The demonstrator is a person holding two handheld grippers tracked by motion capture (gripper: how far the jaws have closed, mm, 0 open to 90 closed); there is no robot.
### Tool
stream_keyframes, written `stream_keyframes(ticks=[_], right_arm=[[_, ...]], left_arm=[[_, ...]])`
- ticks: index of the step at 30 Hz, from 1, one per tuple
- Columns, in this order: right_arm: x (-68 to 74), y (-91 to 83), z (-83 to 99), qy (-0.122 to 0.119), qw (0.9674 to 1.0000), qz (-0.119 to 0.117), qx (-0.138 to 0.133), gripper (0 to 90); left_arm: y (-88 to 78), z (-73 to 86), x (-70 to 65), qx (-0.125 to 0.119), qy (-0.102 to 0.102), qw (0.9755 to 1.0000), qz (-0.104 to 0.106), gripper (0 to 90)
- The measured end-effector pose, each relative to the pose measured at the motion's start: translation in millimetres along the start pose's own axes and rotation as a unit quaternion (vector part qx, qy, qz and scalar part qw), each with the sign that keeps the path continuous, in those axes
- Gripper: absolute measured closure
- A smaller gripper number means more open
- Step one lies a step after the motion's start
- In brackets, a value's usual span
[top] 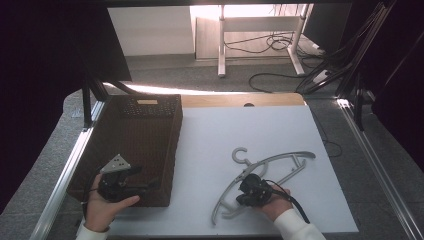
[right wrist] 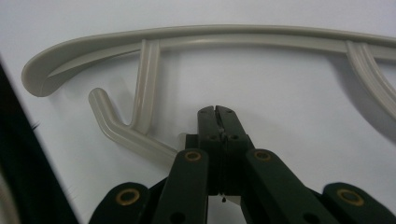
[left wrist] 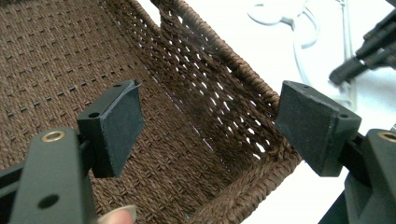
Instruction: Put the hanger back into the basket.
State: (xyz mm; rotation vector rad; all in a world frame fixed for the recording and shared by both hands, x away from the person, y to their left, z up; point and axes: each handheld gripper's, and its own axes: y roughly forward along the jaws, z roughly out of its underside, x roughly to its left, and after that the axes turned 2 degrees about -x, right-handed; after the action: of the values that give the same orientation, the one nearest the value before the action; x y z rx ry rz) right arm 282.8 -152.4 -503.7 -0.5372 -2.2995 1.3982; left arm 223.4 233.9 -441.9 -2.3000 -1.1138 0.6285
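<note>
**A:** What's on my left side?

**B:** Here I've got the left gripper (top: 131, 181) over the brown woven basket (top: 150, 125), which sits on the left part of the white desk (top: 260, 130). In the left gripper view its jaws stand wide apart, one inside the basket and one outside, with the basket's near wall (left wrist: 224, 102) between them. The pads don't touch the weave.

**A:** And in the middle?

**B:** Just bare desk between the basket and the grey clothes hanger (top: 280, 159), which lies flat on the desk's right half, hook pointing toward the far side.

**A:** The right side?

**B:** My right gripper (top: 248, 192) is down at the hanger's near end. In the right gripper view (right wrist: 217, 110) the jaws are pressed fully together. The hanger's lower bar (right wrist: 135, 136) runs up to them from the left; I think it passes under the jaws rather than between them, but the gripper body hides that spot. The long curved arm (right wrist: 210, 35) lies beyond the tips, apart from them.
</note>
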Motion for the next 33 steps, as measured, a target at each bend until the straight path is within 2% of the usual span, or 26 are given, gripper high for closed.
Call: stream_keyframes(ticks=[5, 7, 10, 11, 12, 13, 14, 15, 17, 18, 20, 23, 28, 33], right_arm=[[20.1, -1.1, 8.2, -0.018, 0.9997, -0.015, 0.006, 89.8], [22.7, -1.0, 8.5, -0.026, 0.9996, -0.014, 0.006, 89.7], [20.6, -1.8, 8.2, -0.023, 0.9997, -0.012, -0.002, 89.7], [18.7, -3.2, 8.2, -0.019, 0.9997, -0.009, -0.01, 89.7], [14.5, -8.9, 8.6, -0.013, 0.9995, -0.008, -0.029, 89.6], [14.5, -8.9, 8.6, -0.013, 0.9995, -0.008, -0.029, 89.6], [10.6, -17.8, 10.1, -0.009, 0.9986, -0.005, -0.052, 89.5], [10.6, -17.8, 10.1, -0.009, 0.9986, -0.005, -0.052, 89.5], [4.8, -28.4, 13.8, 0.002, 0.9974, 0.003, -0.073, 89.5], [-2.4, -39.0, 19.8, 0.018, 0.9957, 0.013, -0.09, 89.5], [-6.2, -43.5, 23.6, 0.024, 0.9948, 0.018, -0.097, 89.5], [-16.7, -53.2, 37.3, 0.049, 0.9922, 0.039, -0.108, 89.5], [-29.0, -64.0, 58.7, 0.081, 0.9878, 0.061, -0.118, 89.5], [-35.7, -71.5, 70.1, 0.09, 0.985, 0.072, -0.128, 89.5]], left_arm=[[0.1, -0.6, -1.3, 0.0, 0.001, 1.0, 0.0, 22.7], [-0.3, -1.1, -1.3, -0.001, 0.003, 1.0, 0.0, 22.9], [-0.8, -1.5, -1.3, -0.003, -0.001, 1.0, 0.001, 23.2], [-1.1, -1.6, -1.4, -0.003, -0.002, 1.0, 0.002, 23.3], [-1.2, -1.7, -1.5, -0.004, -0.003, 1.0, 0.004, 23.6], [-1.4, -1.9, -1.6, -0.004, -0.005, 1.0, 0.005, 23.6], [-1.4, -2.0, -1.8, -0.004, -0.006, 1.0, 0.006, 23.9], [-1.4, -2.1, -1.9, -0.004, -0.007, 0.9999, 0.007, 23.9], [-1.5, -2.3, -2.3, -0.005, -0.008, 0.9999, 0.01, 24.2], [-1.7, -2.5, -2.6, -0.005, -0.009, 0.9999, 0.011, 24.6], [-2.2, -2.8, -3.1, -0.007, -0.01, 0.9998, 0.014, 24.8], [-0.6, -3.4, -4.0, -0.005, -0.012, 0.9998, 0.018, 25.2], [-0.2, -5.3, -7.1, -0.006, -0.01, 0.9997, 0.022, 25.3], [-0.3, -6.5, -7.5, -0.009, -0.011, 0.9997, 0.022, 25.2]])
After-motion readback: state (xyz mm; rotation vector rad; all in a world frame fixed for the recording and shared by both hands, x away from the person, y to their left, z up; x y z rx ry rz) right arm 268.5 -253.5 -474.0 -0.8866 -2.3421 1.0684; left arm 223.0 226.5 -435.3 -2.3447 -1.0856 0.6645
